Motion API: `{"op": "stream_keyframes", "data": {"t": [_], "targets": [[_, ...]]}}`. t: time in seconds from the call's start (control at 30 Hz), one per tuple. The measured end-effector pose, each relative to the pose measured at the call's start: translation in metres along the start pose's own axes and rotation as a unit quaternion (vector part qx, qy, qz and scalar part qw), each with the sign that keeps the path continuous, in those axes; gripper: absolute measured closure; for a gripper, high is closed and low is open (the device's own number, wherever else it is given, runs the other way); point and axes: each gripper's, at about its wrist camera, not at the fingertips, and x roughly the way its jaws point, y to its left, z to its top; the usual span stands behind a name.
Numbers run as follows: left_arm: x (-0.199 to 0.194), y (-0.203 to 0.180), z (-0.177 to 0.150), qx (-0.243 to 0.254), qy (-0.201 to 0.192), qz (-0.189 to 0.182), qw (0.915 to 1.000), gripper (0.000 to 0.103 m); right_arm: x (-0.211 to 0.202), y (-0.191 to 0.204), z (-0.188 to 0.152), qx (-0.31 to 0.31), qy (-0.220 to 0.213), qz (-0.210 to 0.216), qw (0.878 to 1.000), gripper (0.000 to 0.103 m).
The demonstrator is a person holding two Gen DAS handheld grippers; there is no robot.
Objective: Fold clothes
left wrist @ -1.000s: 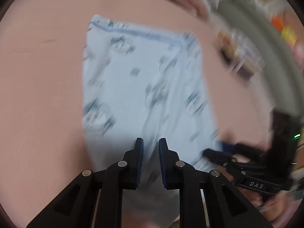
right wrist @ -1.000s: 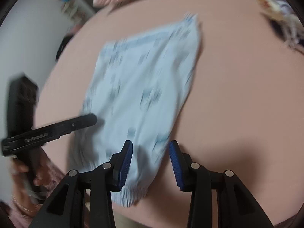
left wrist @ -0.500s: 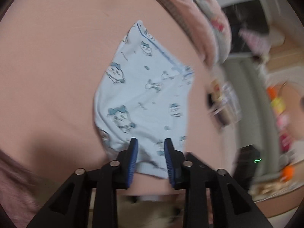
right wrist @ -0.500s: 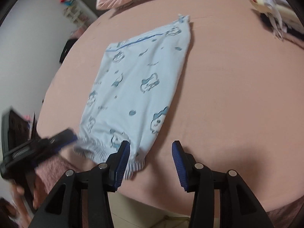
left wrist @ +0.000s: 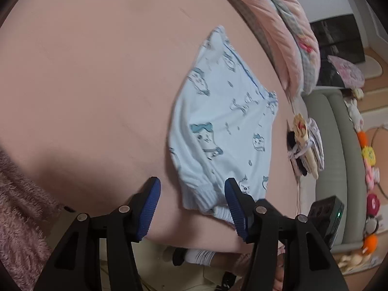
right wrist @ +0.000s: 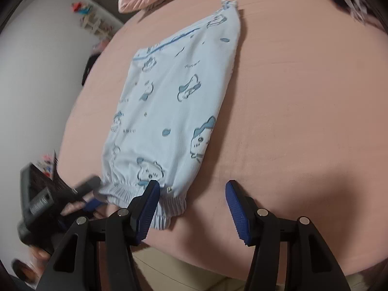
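A home bedroom is showing: a pink-sheeted bed (left wrist: 97, 84), a quilt (left wrist: 278, 24) along its far edge, plush toys (left wrist: 368, 155) lying beside it.

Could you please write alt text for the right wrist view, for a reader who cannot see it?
A light blue garment printed with cartoon animals lies flat on a pink bed surface, its elastic hem nearest the camera. The right claw hangs open and empty over the hem's right corner, and the left claw shows blurred at the hem's left corner.
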Motion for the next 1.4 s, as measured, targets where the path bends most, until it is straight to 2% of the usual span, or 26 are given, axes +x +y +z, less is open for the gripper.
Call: {"op": "stream_keyframes", "data": {"t": [0.1,0.17,0.2,0.23,0.3,0.33,0.43,0.5,0.57,0.63,0.7,0.77,0.83,0.9,0.97,1.1,1.2,1.27,1.3,1.33,1.4], "targets": [[0.005,-0.008,-0.003,0.018,-0.001,-0.028,0.9994,0.053,-0.002,0.002,-0.01,-0.02,0.005,0.008,1.0,0.043],[0.009,-0.013,-0.004,0.031,0.003,-0.025,0.9992,0.06,0.004,0.009,-0.007,-0.041,0.015,0.041,0.998,0.047],[0.012,-0.014,-0.004,0.038,0.005,-0.009,0.9992,0.069,0.008,0.012,-0.007,-0.047,0.023,0.06,0.997,0.062],[0.015,-0.012,-0.004,0.037,0.005,0.0,0.9993,0.074,0.009,0.011,-0.01,-0.047,0.026,0.065,0.996,0.068],[0.014,-0.004,-0.004,0.014,-0.003,-0.008,0.9999,0.085,0.009,0.005,-0.011,-0.035,0.018,0.055,0.998,0.076],[0.012,-0.004,-0.005,0.015,-0.008,-0.007,0.9998,0.086,0.009,0.0,-0.012,-0.023,0.014,0.059,0.998,0.084],[0.004,-0.022,-0.01,0.062,-0.017,0.008,0.9979,0.088,-0.007,-0.004,-0.019,-0.022,0.011,0.063,0.998,0.092],[0.0,-0.033,-0.014,0.077,-0.014,-0.007,0.9969,0.088,-0.031,0.004,-0.029,-0.05,-0.006,0.047,0.998,0.093],[-0.003,-0.04,-0.017,0.076,0.0,-0.033,0.9966,0.088,-0.058,0.005,-0.035,-0.064,-0.033,0.044,0.996,0.093],[-0.001,-0.041,-0.021,0.074,0.024,-0.048,0.9958,0.088,-0.085,-0.005,-0.022,-0.066,-0.048,0.048,0.995,0.093],[0.008,-0.04,-0.026,0.082,0.047,-0.028,0.9951,0.088,-0.1,-0.019,-0.021,-0.063,-0.044,0.044,0.996,0.093],[0.024,-0.03,-0.031,0.073,0.084,0.012,0.9937,0.086,-0.066,-0.019,-0.026,-0.055,0.001,0.014,0.998,0.093],[0.026,-0.019,-0.029,0.041,0.101,-0.005,0.9941,0.085,-0.037,-0.029,-0.042,-0.04,0.053,-0.018,0.998,0.092],[0.018,-0.016,-0.024,0.027,0.104,-0.013,0.9941,0.085,-0.039,-0.034,-0.05,-0.028,0.06,-0.012,0.998,0.092],[0.006,-0.015,-0.02,0.034,0.09,-0.009,0.9953,0.084,-0.051,-0.032,-0.05,-0.039,0.051,-0.008,0.998,0.089],[0.0,-0.008,-0.018,0.025,0.078,-0.02,0.9964,0.084,-0.056,-0.021,-0.039,-0.046,0.006,-0.034,0.998,0.088],[-0.016,-0.015,-0.019,0.059,0.022,-0.011,0.998,0.084,-0.068,-0.012,-0.032,-0.057,-0.039,-0.079,0.994,0.087],[-0.034,-0.034,-0.019,0.113,-0.038,0.014,0.9927,0.084,-0.094,-0.007,-0.028,-0.113,-0.089,-0.121,0.982,0.076],[-0.041,-0.042,-0.016,0.136,-0.054,0.014,0.9892,0.084,-0.106,-0.004,-0.028,-0.142,-0.111,-0.135,0.974,0.061],[-0.04,-0.047,-0.013,0.145,-0.05,0.005,0.9881,0.084,-0.108,0.003,-0.024,-0.159,-0.12,-0.135,0.971,0.054],[-0.027,-0.053,-0.007,0.149,-0.016,-0.006,0.9886,0.084,-0.099,0.019,-0.014,-0.171,-0.121,-0.114,0.971,0.054]]}}
